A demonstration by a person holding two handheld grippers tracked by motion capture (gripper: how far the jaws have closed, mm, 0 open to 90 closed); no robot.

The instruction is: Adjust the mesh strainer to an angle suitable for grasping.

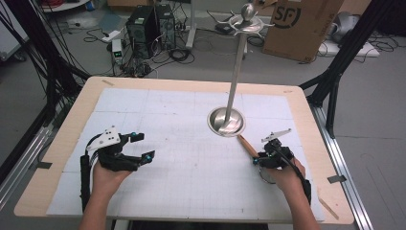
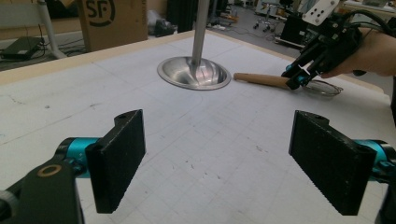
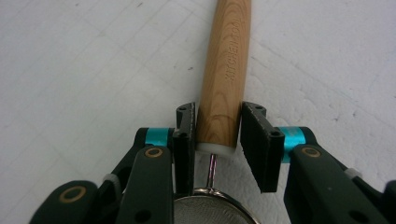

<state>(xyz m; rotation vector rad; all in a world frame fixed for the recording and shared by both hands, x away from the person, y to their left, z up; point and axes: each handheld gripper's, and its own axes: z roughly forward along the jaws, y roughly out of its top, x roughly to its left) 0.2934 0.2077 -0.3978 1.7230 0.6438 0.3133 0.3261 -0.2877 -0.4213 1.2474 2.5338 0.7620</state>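
A strainer lies on the white mat, its wooden handle (image 1: 246,144) pointing at the round base (image 1: 226,121) of a metal stand. From that base a thin pole (image 1: 237,62) rises to a hooked top (image 1: 246,21). My right gripper (image 3: 218,135) is shut on the handle (image 3: 226,70) at its mesh end, and the mesh rim (image 3: 210,210) sits just below the jaws. My left gripper (image 2: 219,168) is open above bare mat, well left of the stand (image 2: 194,72). From there the strainer (image 2: 261,79) and the right gripper (image 2: 299,77) show at the far right.
The white gridded mat (image 1: 182,182) covers a wooden table with a bare rim (image 1: 57,143). Beyond the far edge, on the floor, stand a cardboard box (image 1: 299,26), computer cases (image 1: 148,24) and cables. Black frame legs (image 1: 335,81) flank the table.
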